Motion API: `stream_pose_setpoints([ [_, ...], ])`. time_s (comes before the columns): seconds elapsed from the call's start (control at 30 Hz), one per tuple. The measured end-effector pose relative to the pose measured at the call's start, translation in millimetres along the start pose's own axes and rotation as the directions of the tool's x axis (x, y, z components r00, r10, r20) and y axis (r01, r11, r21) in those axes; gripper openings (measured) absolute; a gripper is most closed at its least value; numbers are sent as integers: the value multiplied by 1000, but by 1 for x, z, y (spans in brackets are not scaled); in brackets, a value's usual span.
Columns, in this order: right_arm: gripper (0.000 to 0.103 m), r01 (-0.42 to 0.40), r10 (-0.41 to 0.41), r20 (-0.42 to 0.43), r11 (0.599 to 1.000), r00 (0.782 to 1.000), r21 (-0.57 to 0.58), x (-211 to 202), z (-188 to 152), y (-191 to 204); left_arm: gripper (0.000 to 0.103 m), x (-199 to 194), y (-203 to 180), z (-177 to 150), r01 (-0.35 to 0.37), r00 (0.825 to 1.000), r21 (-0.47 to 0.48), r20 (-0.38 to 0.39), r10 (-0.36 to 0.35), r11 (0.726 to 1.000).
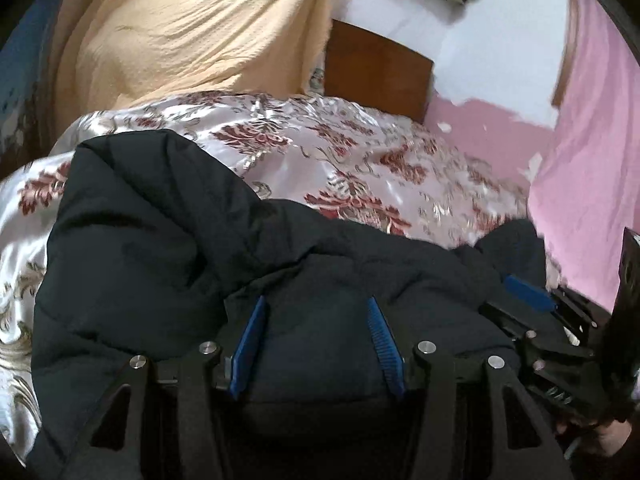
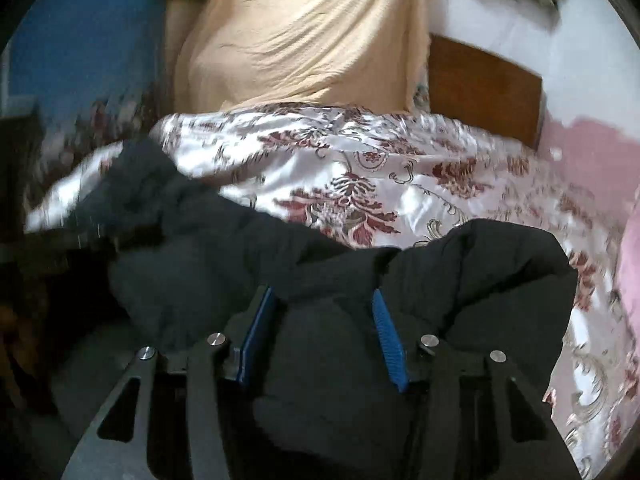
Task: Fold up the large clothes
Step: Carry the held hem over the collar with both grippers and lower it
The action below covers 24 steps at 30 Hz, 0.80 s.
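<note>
I am holding both tongs over a black padded jacket lying on the floral bedspread. Left tongs and right tongs are each half spread, straddling jacket bulk; whether the pads are pressing I cannot tell. The jacket is stretching leftward.

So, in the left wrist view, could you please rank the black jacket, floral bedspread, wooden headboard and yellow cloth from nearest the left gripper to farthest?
From the left gripper:
1. Black jacket, between its fingers.
2. Floral bedspread, just beyond.
3. Wooden headboard and yellow cloth, upper left: too close to call.
</note>
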State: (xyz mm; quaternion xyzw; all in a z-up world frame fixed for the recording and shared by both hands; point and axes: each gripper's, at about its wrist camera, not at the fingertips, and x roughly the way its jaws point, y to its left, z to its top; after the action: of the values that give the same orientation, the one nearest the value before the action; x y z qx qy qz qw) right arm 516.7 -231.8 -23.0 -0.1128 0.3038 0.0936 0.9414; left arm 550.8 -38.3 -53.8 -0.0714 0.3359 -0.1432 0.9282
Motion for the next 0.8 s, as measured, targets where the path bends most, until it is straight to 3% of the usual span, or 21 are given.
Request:
stream_pose_setpoints([
  [0.1, 45, 24, -23, 12, 999, 1000, -45, 15, -3, 0, 51, 9, -4, 1, -24, 1000, 38, -16, 25, 999],
  [0.27, 45, -54, 55, -8, 997, 998, 63, 45, 5, -27, 51, 36, 4, 12, -18, 999, 27, -46, 19, 999],
  [0.47, 45, -44, 47, -26, 995, 999, 85, 70, 7, -30, 51, 54, 1, 15, -57, 997, 47, -55, 60, 997],
  [0.67, 45, 9, -9, 1, 999, 1000, 38, 60, 3, -15, 51, 44, 2, 9, -48, 998, 43, -40, 50, 998],
  [0.8, 45, -27, 28, -9, 997, 1000, 73, 61, 3, -23, 51, 46, 4, 10, -55, 998, 52, -37, 57, 997],
])
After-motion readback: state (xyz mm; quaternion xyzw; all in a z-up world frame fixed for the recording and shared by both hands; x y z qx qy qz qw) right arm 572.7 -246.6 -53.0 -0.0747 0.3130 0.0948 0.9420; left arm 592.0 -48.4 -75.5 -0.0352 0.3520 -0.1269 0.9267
